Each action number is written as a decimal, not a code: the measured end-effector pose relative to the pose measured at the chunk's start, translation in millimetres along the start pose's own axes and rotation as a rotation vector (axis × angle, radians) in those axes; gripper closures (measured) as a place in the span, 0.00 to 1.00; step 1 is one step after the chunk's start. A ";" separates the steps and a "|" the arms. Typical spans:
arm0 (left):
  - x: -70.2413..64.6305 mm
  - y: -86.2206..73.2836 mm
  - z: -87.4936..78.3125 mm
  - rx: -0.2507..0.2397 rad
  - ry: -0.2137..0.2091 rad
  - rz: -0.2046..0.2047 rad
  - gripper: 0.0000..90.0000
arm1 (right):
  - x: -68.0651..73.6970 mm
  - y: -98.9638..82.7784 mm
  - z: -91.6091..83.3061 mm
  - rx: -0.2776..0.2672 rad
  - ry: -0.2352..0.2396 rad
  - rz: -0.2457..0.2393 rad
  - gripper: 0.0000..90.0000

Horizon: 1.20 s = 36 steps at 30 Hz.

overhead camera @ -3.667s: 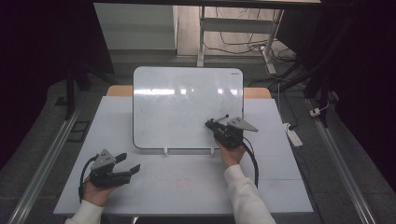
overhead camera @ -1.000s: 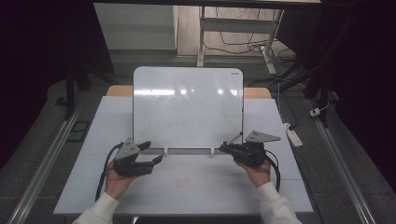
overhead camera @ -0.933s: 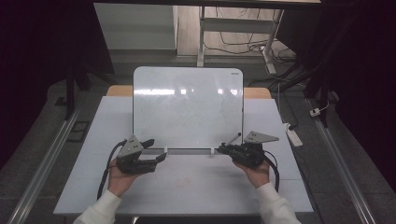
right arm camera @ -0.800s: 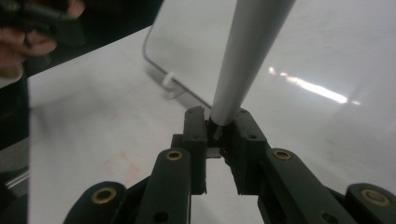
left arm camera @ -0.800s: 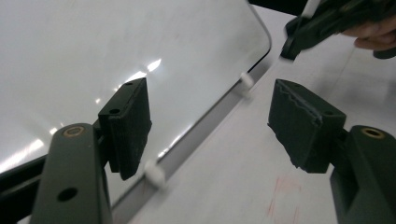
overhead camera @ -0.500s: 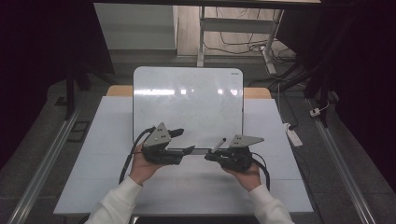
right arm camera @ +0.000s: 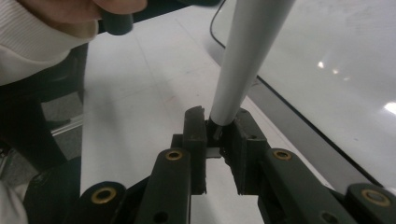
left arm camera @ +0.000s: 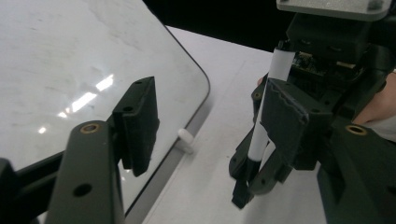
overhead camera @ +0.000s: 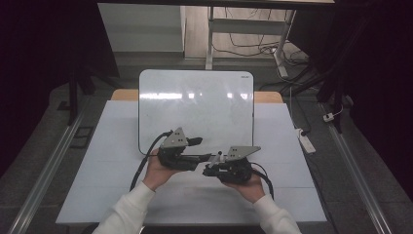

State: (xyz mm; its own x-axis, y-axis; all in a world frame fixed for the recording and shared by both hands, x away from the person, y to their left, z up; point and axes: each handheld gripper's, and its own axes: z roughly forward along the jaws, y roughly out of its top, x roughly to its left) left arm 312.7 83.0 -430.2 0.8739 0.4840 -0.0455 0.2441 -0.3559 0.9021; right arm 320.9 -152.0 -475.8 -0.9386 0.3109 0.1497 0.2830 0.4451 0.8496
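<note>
A white-bodied marker with a black end stands tilted, its lower end clamped in my right gripper, which is shut on it. In the right gripper view the marker rises up and away over the whiteboard. My left gripper faces the right one at close range. Its jaws have just been closing, and they stand apart with the marker beside the right pad; I cannot tell if they touch. From above, both grippers meet at the whiteboard's near edge.
The whiteboard lies flat on a white table, with a small white peg at its near rim. A power strip lies off the table's right side. Metal rails run along both sides.
Both hands have moved in from the sides to the middle, in front of the whiteboard's near edge. The left gripper has come up to the marker held in the right one.
</note>
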 end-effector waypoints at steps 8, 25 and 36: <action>-1.3 -0.2 9.2 0.014 -0.073 0.006 0.53 | 1.5 0.6 2.6 0.024 0.036 -0.017 0.86; -9.1 1.0 16.1 0.031 -0.186 0.035 0.74 | 0.5 -0.1 5.7 0.046 0.061 -0.012 0.86; -6.1 -2.6 13.3 -0.015 -0.147 0.003 0.91 | 0.6 -1.2 -0.4 0.045 -0.009 -0.018 0.77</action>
State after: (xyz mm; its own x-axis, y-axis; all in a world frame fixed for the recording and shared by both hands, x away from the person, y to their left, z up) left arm 312.3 70.3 -438.0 0.9270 0.3605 -0.1037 0.2356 -0.3445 0.9088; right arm 319.8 -152.7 -476.6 -0.9419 0.3097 0.1298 0.2746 0.4882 0.8284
